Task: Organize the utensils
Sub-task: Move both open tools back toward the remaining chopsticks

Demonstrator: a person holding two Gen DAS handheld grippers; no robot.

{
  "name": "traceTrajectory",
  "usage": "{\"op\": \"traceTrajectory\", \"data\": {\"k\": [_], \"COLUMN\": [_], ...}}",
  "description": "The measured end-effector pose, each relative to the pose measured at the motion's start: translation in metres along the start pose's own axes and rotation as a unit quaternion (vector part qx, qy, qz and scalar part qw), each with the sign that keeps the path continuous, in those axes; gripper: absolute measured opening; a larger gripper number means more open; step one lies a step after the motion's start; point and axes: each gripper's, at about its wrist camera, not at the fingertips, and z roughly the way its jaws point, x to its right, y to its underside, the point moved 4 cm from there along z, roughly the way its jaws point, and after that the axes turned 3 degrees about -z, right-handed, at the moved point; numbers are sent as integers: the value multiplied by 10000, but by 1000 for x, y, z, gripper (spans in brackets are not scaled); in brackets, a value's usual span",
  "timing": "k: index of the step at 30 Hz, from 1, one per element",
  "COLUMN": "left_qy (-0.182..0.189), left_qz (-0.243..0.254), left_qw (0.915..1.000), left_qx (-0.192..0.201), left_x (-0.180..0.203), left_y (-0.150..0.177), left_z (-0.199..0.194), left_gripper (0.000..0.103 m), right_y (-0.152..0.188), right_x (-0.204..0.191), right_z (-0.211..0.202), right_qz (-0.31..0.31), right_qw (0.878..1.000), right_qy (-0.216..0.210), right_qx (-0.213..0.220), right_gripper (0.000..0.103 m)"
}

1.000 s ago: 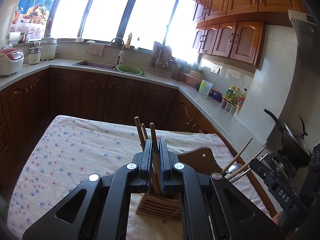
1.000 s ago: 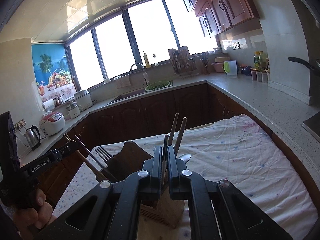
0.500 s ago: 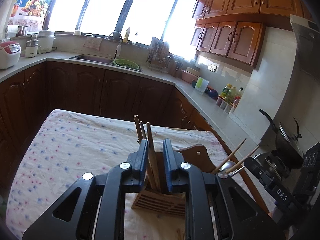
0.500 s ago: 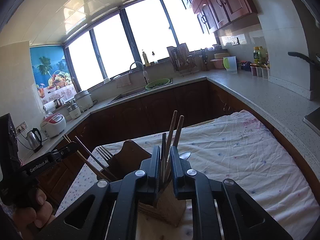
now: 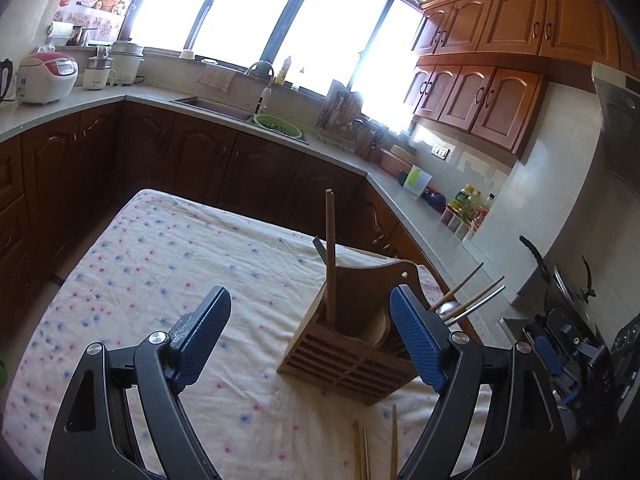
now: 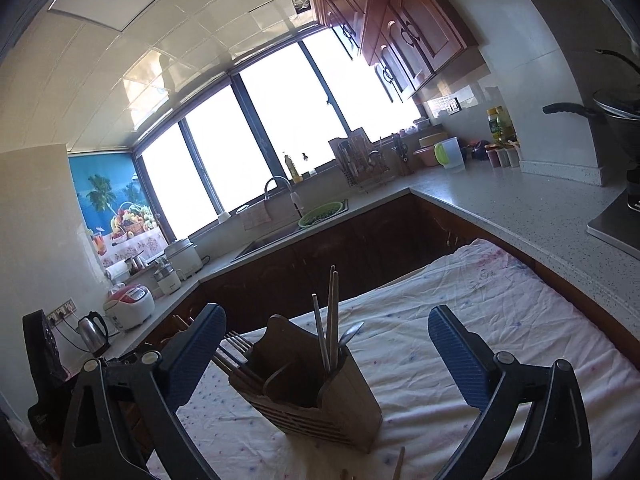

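A wooden utensil holder stands on the flowered tablecloth. In the left wrist view one brown chopstick stands in its near compartment, and more chopsticks and a spoon lean out on the far side. My left gripper is open and still opening, its blue pads clear of the holder. My right gripper is also opening wide, nothing pressed between its pads. Ahead of it chopsticks, a spoon and a fork stand in the holder.
Loose chopsticks lie on the cloth in front of the holder. The other gripper shows at the right edge of the left wrist view. Dark cabinets and a counter with a sink ring the table; a pan sits to the right.
Both grippers went from shut on chopsticks over the holder to wide open. The sticks now stand in the holder on their own, and both grippers have drawn back from it.
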Motion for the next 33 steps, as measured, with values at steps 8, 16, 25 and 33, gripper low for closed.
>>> {"op": "traceTrajectory", "data": {"k": [8, 16, 25, 33], "left_qy": [-175, -291, -352, -466], "left_qz": [-37, 84, 322, 1010], "left_qw": [9987, 9941, 9871, 9702], "left_qx": [-480, -1043, -1527, -2152], "left_x": [-16, -20, -12, 21], "left_y": [44, 88, 128, 155], "left_z": [-13, -18, -10, 25], "left_gripper": [84, 84, 84, 84], "right_y": [39, 76, 108, 114], "right_x": [19, 48, 72, 87], "right_z": [-21, -41, -61, -71], "right_qz": [110, 262, 408, 531], "right_qw": [9987, 9947, 9889, 9866], "right_qy": [168, 454, 736, 885], "right_qx": [-475, -884, -1221, -1260], "right_gripper": [102, 102, 102, 102]}}
